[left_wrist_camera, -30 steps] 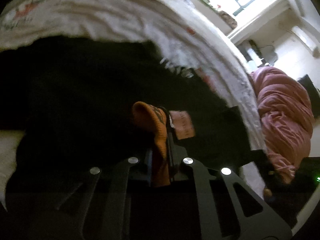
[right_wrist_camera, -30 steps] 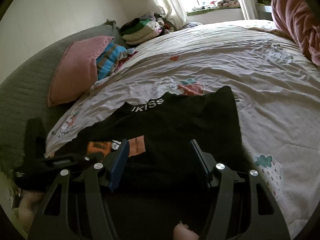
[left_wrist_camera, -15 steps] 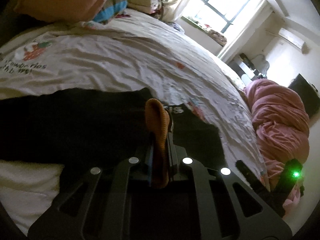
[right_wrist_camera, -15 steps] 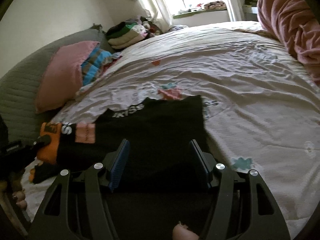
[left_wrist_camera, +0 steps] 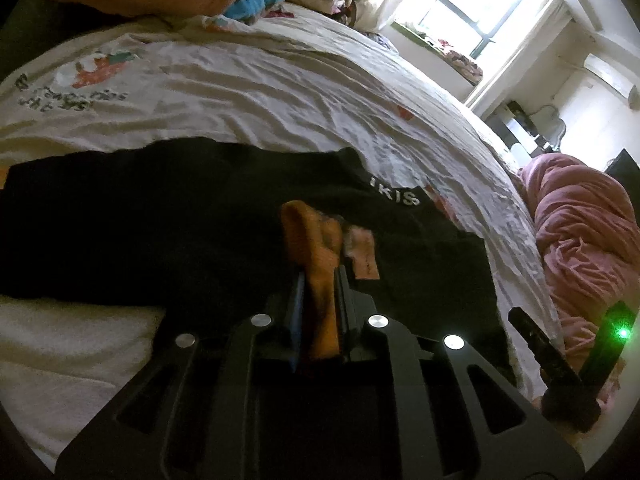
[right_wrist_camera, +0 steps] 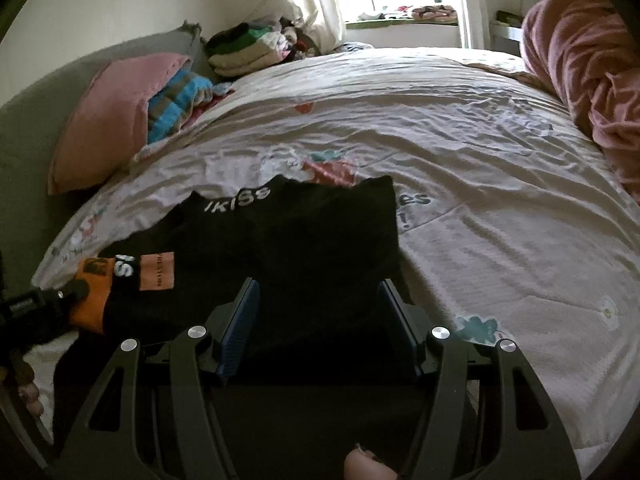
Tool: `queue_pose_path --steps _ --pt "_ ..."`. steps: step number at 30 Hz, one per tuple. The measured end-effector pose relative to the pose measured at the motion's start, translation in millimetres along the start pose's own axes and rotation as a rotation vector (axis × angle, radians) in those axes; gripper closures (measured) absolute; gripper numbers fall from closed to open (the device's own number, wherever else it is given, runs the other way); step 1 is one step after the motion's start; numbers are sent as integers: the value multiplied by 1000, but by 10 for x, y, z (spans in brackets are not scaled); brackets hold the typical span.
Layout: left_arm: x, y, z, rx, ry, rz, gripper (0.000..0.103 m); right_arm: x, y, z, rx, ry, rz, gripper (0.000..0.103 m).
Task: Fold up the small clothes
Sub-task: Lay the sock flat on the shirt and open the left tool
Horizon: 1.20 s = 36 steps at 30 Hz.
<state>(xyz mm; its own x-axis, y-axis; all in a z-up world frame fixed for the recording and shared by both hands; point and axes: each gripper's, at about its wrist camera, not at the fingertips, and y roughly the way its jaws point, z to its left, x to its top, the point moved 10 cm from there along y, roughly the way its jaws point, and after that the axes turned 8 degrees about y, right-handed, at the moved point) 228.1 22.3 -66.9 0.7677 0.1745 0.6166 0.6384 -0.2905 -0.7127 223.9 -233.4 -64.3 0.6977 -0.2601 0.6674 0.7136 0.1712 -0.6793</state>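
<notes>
A small black garment (right_wrist_camera: pixel 304 248) with white lettering lies spread on the bed; it also shows in the left wrist view (left_wrist_camera: pixel 168 216). Its orange cuff (left_wrist_camera: pixel 316 252) with a pink label (left_wrist_camera: pixel 362 254) is pinched in my left gripper (left_wrist_camera: pixel 320 284), which is shut on it. In the right wrist view the left gripper (right_wrist_camera: pixel 60 298) holds the orange cuff (right_wrist_camera: pixel 94 292) at the garment's left edge. My right gripper (right_wrist_camera: pixel 318 312) is open and empty, just above the garment's near part.
A pink pillow (right_wrist_camera: pixel 104 116) and a striped blue cloth (right_wrist_camera: pixel 176 100) lie at the headboard. Folded clothes (right_wrist_camera: pixel 248 48) are stacked near the window. A pink duvet (right_wrist_camera: pixel 592 72) is bunched at the right. The printed bedsheet (right_wrist_camera: pixel 480 168) is wrinkled.
My left gripper has swung up and pulled the orange cuff leftward, spreading the garment flatter. The right gripper has stayed open and drawn back a little over the garment.
</notes>
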Motion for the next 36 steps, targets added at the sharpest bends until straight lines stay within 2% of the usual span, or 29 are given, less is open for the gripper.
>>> queue_pose_path --steps 5,7,12,15,19,21,22,23,27,29,30,32,34,36 --pt "43 -146 73 64 16 -38 96 -86 123 110 -6 -68 43 43" --pt "33 -139 47 60 26 -30 96 -148 197 182 -4 -108 70 42" --pt "-165 125 -24 57 59 69 96 -308 354 243 -40 -172 127 42" --pt "-349 305 50 85 65 139 91 -396 473 128 -90 -174 179 38" --pt "-431 344 158 75 28 152 91 -428 513 90 -74 -151 194 37" --pt "-395 267 156 74 32 137 80 -412 475 118 -63 -147 186 34" --pt "-373 228 155 79 38 125 69 -404 442 136 -47 -138 180 28" --pt "-348 168 173 86 36 107 66 -393 411 157 -32 -130 174 21" --pt "-312 39 248 104 21 77 60 -315 266 246 -23 -135 128 14" --pt "-292 -36 294 113 12 59 46 -267 201 300 -7 -128 107 8" --pt "-273 -68 303 117 8 50 40 -251 175 328 2 -127 100 7" --pt "-240 -133 336 136 8 30 36 -220 110 402 11 -139 79 5" --pt "-221 -207 389 156 6 14 26 -195 61 490 22 -155 63 5" --pt "-202 -295 472 177 -12 -6 11 -176 -8 587 39 -169 43 5"
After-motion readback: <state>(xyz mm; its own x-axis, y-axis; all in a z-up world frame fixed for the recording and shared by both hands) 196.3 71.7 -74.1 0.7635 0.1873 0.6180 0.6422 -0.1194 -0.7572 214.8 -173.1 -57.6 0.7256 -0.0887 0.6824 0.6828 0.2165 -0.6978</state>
